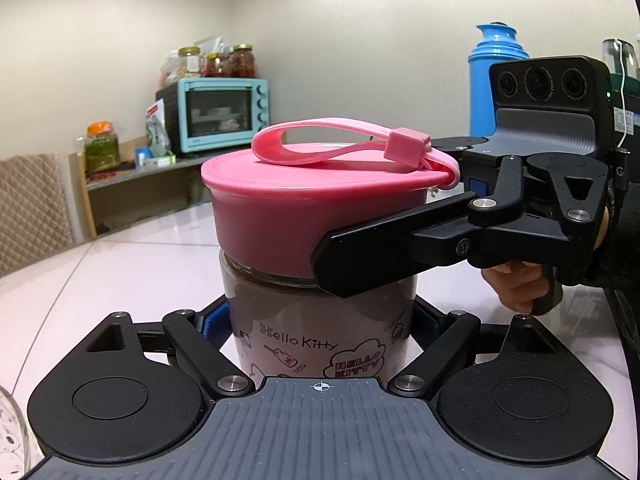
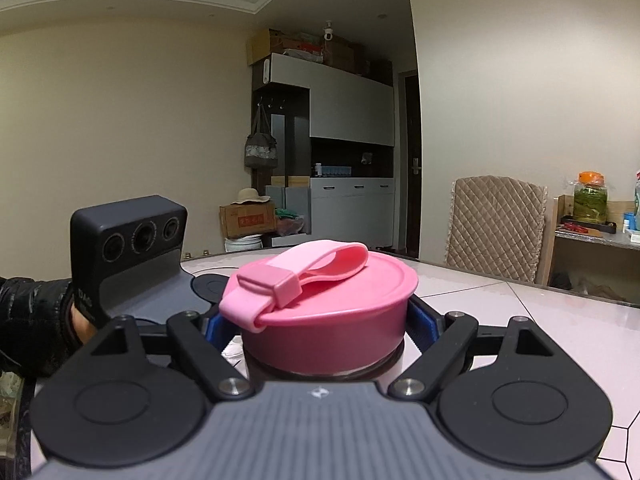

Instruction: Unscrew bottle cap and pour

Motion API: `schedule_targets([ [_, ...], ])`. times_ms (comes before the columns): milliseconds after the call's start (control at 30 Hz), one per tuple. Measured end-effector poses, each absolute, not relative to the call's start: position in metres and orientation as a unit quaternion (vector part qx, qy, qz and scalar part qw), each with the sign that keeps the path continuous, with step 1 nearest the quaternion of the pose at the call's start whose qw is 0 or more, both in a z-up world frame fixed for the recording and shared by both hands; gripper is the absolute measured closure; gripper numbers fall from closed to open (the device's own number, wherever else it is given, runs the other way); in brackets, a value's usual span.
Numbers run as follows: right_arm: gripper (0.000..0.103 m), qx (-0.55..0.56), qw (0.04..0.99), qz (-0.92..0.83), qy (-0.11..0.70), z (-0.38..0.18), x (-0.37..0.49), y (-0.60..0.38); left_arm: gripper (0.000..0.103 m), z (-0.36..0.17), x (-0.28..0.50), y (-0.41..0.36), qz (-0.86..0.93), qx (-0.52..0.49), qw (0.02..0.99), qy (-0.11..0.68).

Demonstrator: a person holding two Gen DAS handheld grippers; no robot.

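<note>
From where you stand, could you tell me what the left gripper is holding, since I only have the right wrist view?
Observer: The left gripper is shut on the glass body of the Hello Kitty bottle, below the pink cap.
Operator: Thank you. Is anything inside the bottle?
Observer: Yes, a brownish filling shows through the glass up to just under the cap.
Operator: And what lies behind the bottle?
Observer: A teal toaster oven sits on a shelf against the wall.
</note>
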State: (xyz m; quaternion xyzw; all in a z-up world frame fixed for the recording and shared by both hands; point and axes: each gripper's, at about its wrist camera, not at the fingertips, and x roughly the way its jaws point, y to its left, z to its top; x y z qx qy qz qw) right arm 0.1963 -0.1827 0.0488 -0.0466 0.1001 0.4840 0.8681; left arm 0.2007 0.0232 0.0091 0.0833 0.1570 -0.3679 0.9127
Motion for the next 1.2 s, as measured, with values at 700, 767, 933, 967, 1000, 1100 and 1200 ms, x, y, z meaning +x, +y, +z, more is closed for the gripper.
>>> schedule_targets([
  [700,0.005,-0.019,0.961,0.235,0.148,0.062,0.136,-0.153,0.013,0.009,0.203,0.023,-0.368,0.083,0.913,0.157],
  [767,0.004,-0.014,0.965,0.216,0.151,0.063,0.136,-0.147,0.013,0.009,0.203,0.023,-0.368,0.083,0.913,0.157],
  [933,0.005,-0.011,0.971,0.184,0.151,0.065,0.135,-0.13,0.013,0.009,0.203,0.023,-0.368,0.083,0.913,0.157],
  [967,0.005,-0.01,0.972,0.18,0.152,0.065,0.135,-0.127,0.013,0.009,0.202,0.023,-0.368,0.083,0.913,0.157],
  [1000,0.005,-0.008,0.972,0.177,0.152,0.065,0.135,-0.125,0.013,0.009,0.202,0.023,-0.368,0.083,0.913,0.157],
  [1100,0.005,-0.005,0.974,0.17,0.152,0.064,0.135,-0.118,0.013,0.009,0.203,0.023,-0.368,0.083,0.913,0.157],
  [1200,0.006,-0.007,0.975,0.165,0.151,0.064,0.135,-0.113,0.013,0.009,0.203,0.023,-0.368,0.083,0.913,0.157],
])
